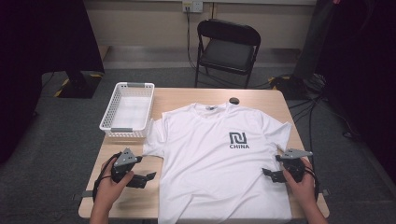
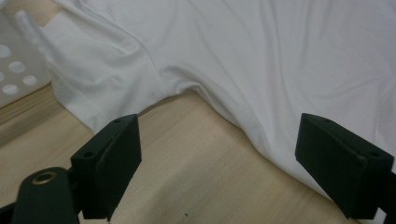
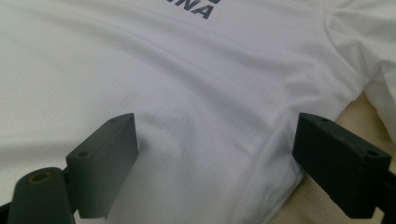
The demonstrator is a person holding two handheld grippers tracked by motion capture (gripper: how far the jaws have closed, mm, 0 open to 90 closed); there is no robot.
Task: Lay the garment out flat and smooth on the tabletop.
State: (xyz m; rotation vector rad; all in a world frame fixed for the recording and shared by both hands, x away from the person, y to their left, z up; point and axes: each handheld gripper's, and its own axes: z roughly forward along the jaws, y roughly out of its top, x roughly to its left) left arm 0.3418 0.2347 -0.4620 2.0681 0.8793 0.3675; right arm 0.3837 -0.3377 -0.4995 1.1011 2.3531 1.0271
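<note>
The left gripper (image 1: 150,176), jaws spread wide, sits over bare wood just beside the left side seam of the white short-sleeved T-shirt with a dark "CHINA" logo (image 1: 219,163); its own view shows the gap under the sleeve (image 2: 100,70) and a perforated corner of the white plastic basket (image 2: 14,74). The right gripper (image 1: 267,172), also spread, rests over the shirt's right side edge, and its view shows the hem seam (image 3: 261,158) close up. From above, the shirt lies flat, face up, on the light wooden table (image 1: 173,95), with a small black round object (image 1: 234,100) beyond the collar and a black folding chair (image 1: 227,46) behind.
</note>
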